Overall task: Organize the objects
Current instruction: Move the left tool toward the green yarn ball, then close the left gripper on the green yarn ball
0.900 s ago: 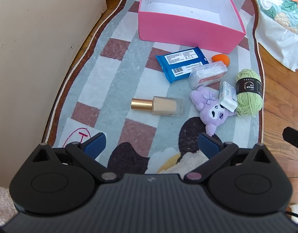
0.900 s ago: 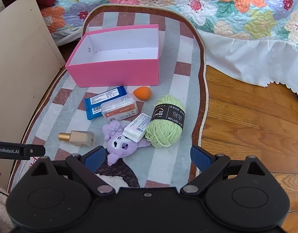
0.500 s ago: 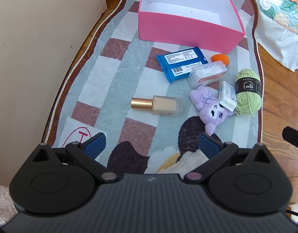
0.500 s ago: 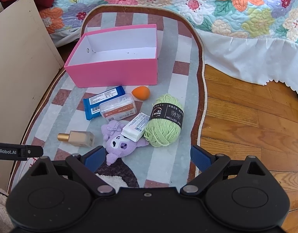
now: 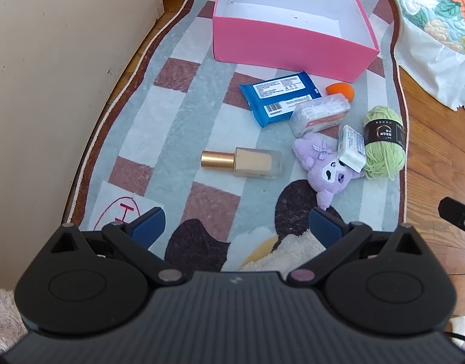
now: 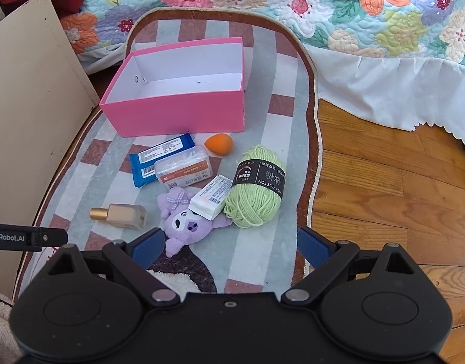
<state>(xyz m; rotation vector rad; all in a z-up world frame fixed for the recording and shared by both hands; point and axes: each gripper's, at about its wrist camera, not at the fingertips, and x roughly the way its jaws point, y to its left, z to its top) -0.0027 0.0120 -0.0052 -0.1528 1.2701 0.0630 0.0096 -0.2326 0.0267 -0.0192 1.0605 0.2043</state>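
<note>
An empty pink box (image 5: 293, 42) (image 6: 178, 112) stands at the rug's far end. In front of it lie a blue wipes pack (image 5: 275, 97) (image 6: 159, 157), a clear swab case (image 5: 320, 115) (image 6: 185, 168), an orange sponge (image 5: 338, 89) (image 6: 219, 144), green yarn (image 5: 382, 142) (image 6: 256, 191), a small white box (image 5: 350, 148) (image 6: 209, 197), a purple plush (image 5: 326, 170) (image 6: 187, 224) and a foundation bottle (image 5: 244, 163) (image 6: 120, 215). My left gripper (image 5: 237, 227) and right gripper (image 6: 231, 247) are open, empty, short of them.
A striped rug (image 5: 178, 115) covers a wooden floor (image 6: 384, 197). A beige panel (image 5: 50, 91) stands along the left. A floral quilt with a white frill (image 6: 369, 45) hangs at the far right. A fluffy white cloth (image 5: 293, 251) lies near my left gripper.
The right gripper has drifted slightly left and forward toward the objects. The left gripper has barely moved. Both stay open.
</note>
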